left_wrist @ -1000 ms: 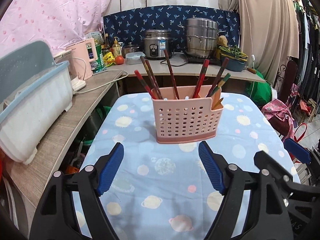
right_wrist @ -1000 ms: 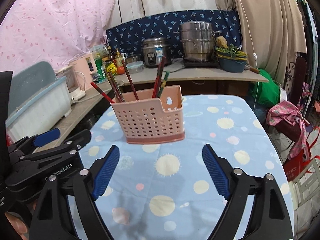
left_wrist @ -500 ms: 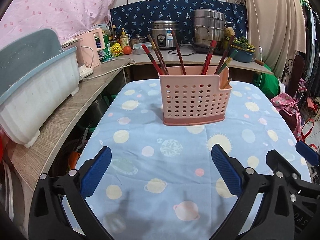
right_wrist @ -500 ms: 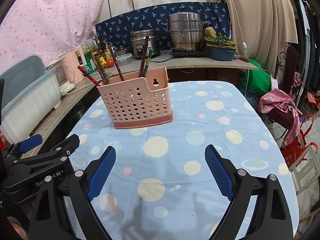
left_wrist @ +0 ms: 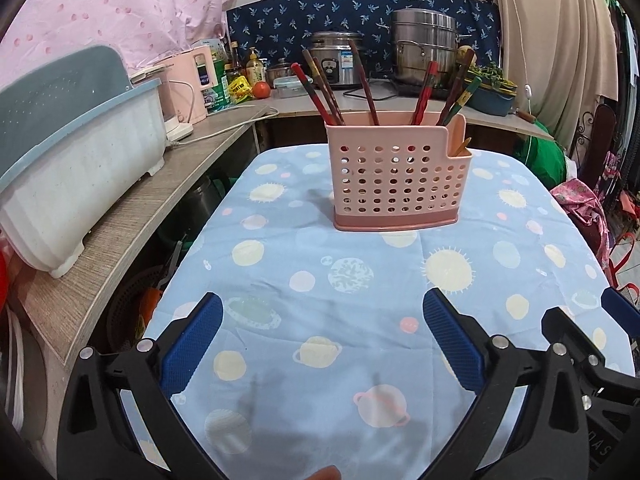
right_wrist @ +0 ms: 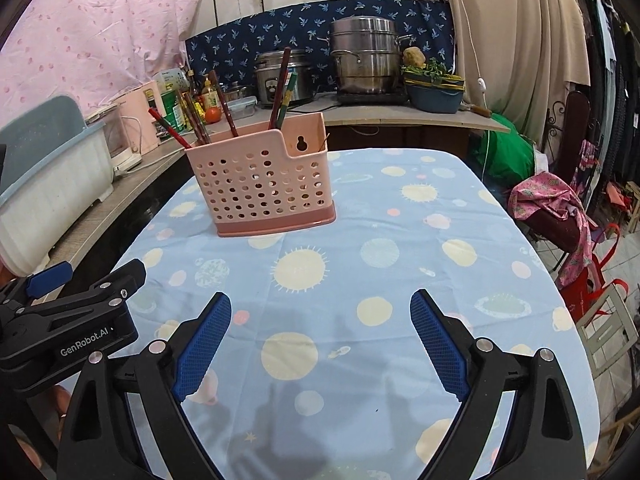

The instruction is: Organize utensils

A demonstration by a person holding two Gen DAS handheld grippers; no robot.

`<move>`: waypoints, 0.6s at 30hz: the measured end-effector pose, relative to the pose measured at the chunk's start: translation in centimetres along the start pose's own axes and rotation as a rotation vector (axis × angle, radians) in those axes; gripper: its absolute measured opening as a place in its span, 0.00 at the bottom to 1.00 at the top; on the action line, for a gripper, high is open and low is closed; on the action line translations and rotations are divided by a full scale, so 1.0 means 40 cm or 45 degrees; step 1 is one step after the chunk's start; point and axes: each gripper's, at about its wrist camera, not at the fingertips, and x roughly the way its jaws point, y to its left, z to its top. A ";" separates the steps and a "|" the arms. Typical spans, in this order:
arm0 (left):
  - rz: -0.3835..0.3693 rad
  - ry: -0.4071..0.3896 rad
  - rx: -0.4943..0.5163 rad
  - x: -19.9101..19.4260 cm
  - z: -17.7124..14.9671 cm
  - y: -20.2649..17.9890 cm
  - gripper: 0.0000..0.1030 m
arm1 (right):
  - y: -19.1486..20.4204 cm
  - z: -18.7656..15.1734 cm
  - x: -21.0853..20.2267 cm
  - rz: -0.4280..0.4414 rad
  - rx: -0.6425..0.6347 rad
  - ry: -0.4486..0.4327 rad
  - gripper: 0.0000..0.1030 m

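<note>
A pink perforated utensil holder (left_wrist: 398, 176) stands upright on the blue planet-print tablecloth (left_wrist: 360, 280), holding several dark red and green chopsticks (left_wrist: 320, 92). It also shows in the right wrist view (right_wrist: 264, 184), left of centre. My left gripper (left_wrist: 322, 340) is open and empty, well in front of the holder. My right gripper (right_wrist: 320, 336) is open and empty, also back from the holder, to the right of the left gripper's body (right_wrist: 68, 320).
A white and blue dish rack (left_wrist: 76, 156) sits on the wooden counter (left_wrist: 132, 220) left of the table. A rice cooker (left_wrist: 336, 62), steel pot (left_wrist: 426, 52), kettle and bottles line the back counter. Chairs with bags (right_wrist: 560, 216) stand right of the table.
Both grippers have drawn back from the holder toward the table's near edge, so the holder looks smaller and farther. Both stay open and empty.
</note>
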 end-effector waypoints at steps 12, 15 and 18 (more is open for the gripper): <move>0.021 0.025 0.008 0.012 -0.024 0.002 0.93 | 0.016 -0.015 0.009 -0.012 -0.011 0.009 0.85; 0.023 0.028 0.009 0.012 -0.027 0.002 0.93 | 0.016 -0.016 0.009 -0.014 -0.009 0.011 0.85; 0.021 0.024 0.014 0.010 -0.027 0.002 0.93 | 0.016 -0.017 0.011 -0.015 -0.008 0.012 0.85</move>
